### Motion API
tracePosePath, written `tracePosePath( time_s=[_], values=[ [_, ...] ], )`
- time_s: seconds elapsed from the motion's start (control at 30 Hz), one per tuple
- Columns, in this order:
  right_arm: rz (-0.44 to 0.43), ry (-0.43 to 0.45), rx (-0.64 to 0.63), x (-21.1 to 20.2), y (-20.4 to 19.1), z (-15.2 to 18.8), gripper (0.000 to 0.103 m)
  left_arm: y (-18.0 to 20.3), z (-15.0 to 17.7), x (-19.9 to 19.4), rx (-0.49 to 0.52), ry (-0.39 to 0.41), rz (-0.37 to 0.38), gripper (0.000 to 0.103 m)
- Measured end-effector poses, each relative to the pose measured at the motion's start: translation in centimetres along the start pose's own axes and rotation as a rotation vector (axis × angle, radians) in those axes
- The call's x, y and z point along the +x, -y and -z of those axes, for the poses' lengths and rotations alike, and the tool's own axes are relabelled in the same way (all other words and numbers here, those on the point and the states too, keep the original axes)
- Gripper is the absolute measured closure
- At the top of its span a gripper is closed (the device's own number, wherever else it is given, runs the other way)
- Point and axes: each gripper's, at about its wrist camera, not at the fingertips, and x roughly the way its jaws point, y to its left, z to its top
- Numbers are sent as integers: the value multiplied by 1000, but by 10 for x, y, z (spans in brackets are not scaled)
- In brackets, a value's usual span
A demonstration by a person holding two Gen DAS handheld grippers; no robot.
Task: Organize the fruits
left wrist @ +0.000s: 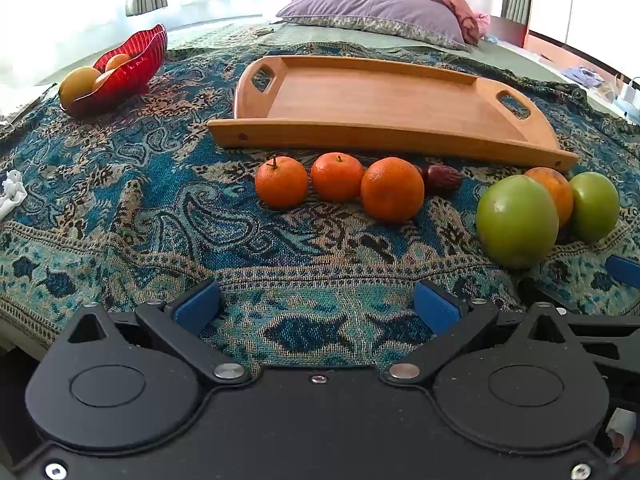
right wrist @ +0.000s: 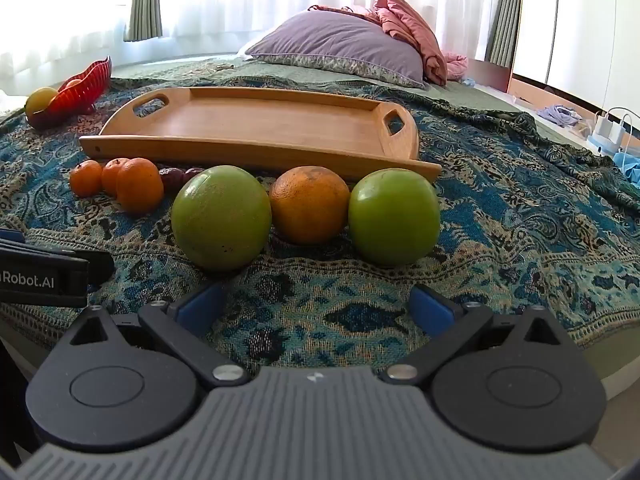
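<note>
A wooden tray (left wrist: 372, 96) (right wrist: 264, 124) lies bare on the patterned blue bedspread. In front of it sit three small oranges (left wrist: 338, 176) (right wrist: 138, 184), brown dates (left wrist: 442, 178) (right wrist: 176, 178), two green fruits (left wrist: 516, 220) (right wrist: 222, 218) and a larger orange (right wrist: 310, 204) between them. My left gripper (left wrist: 318, 304) stands open near the bed's front edge, short of the small oranges, with nothing between its blue pads. My right gripper (right wrist: 316, 304) is open too, just in front of the green fruits and the large orange.
A red glass bowl (left wrist: 132, 64) (right wrist: 80, 88) holding yellow and orange fruit stands at the far left. A purple pillow (left wrist: 372, 8) (right wrist: 340, 44) and pink bedding lie behind the tray. White tissue (left wrist: 12, 194) sits at the left edge. Chargers (right wrist: 612, 128) lie far right.
</note>
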Motion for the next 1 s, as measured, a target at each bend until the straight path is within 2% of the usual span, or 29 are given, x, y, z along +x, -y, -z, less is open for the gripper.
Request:
tracePosePath(
  time_s=[0.33, 1.0],
  values=[
    [2, -2, -4, 0, 0, 0, 0, 1, 7, -6, -8, 13, 16, 0],
    [4, -5, -7, 1, 0, -1, 0, 0, 0, 0, -4, -3, 4, 0]
  ],
)
